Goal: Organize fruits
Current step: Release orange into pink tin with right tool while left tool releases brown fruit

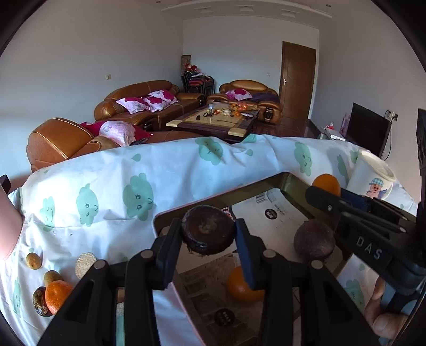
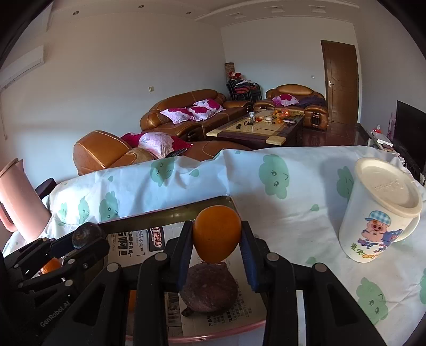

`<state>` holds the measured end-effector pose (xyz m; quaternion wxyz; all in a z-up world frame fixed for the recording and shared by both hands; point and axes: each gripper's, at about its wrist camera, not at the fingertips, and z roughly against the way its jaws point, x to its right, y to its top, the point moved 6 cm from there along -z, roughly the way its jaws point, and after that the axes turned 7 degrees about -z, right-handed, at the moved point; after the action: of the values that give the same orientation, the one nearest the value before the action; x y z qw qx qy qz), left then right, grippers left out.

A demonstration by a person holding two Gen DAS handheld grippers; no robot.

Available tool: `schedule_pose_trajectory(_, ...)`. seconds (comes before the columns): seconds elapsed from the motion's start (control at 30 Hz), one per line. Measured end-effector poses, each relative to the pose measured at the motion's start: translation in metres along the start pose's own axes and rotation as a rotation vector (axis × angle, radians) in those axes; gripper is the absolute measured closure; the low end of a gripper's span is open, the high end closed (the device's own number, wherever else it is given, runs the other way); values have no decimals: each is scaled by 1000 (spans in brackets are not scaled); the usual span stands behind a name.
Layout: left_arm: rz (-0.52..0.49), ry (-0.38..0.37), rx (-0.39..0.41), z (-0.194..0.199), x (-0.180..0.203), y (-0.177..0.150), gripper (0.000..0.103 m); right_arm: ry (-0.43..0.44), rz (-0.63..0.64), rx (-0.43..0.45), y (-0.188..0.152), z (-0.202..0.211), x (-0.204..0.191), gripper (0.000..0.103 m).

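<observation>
Both views were evenly lit by soft daylight; the source itself lay outside the frames. The white wall (image 2: 111,79) read grey-blue, suggesting a cool colour balance. Recessed ceiling lights (image 1: 158,2) appeared unlit. The dark floor (image 1: 290,127) carried a glossy reflection near the door (image 1: 298,79). Shadows beneath the fruit were faint and diffuse. Strong fisheye distortion bent the cloth-covered table (image 1: 173,165) edge into an arc, and black vignetting closed off all corners. The nearest black parts of each hand-held gripper rendered slightly soft. Distant furniture was reasonably sharp, with no motion blur evident.
</observation>
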<state>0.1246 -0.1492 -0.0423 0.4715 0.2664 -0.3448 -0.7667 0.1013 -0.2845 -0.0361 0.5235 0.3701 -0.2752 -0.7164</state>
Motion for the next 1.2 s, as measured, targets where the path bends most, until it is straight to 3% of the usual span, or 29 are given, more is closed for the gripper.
schedule_pose_trajectory(0.3, -2, 56, -94, -24, 3, -10, 62, 68, 3, -79, -12, -19, -9, 67)
schedule_pose_trajectory(0.47, -6, 66, -85, -20, 4, -13, 60, 109, -23, -100, -15, -22, -8, 66)
schedule_pose_trajectory(0.5, -11, 73, -80, -19, 4, -13, 57, 105, -20, -99, -16, -21, -9, 66)
schedule_pose_trajectory(0.63, -43, 93, -37, -11, 11, -9, 23, 126, -30, -90, -14, -19, -11, 60)
schedule_pose_trajectory(0.67, -51, 107, -20, -7, 12, -8, 11, 133, -36, -81, -13, -17, -11, 58)
schedule_pose_trajectory(0.73, -58, 130, 20, 3, 12, -6, 1, 129, -42, -50, -10, -11, -11, 39)
schedule_pose_trajectory(0.8, -54, 130, 53, 12, 11, -4, 1, 114, -42, 22, -4, -1, -9, 30)
schedule_pose_trajectory(0.97, -24, 170, 108, 29, 1, -6, 0, 40, -7, 191, 5, 22, -6, 21)
schedule_pose_trajectory(1.2, 17, 275, 217, 55, -15, -11, 0, 7, -3, 263, 9, 35, -2, 20)
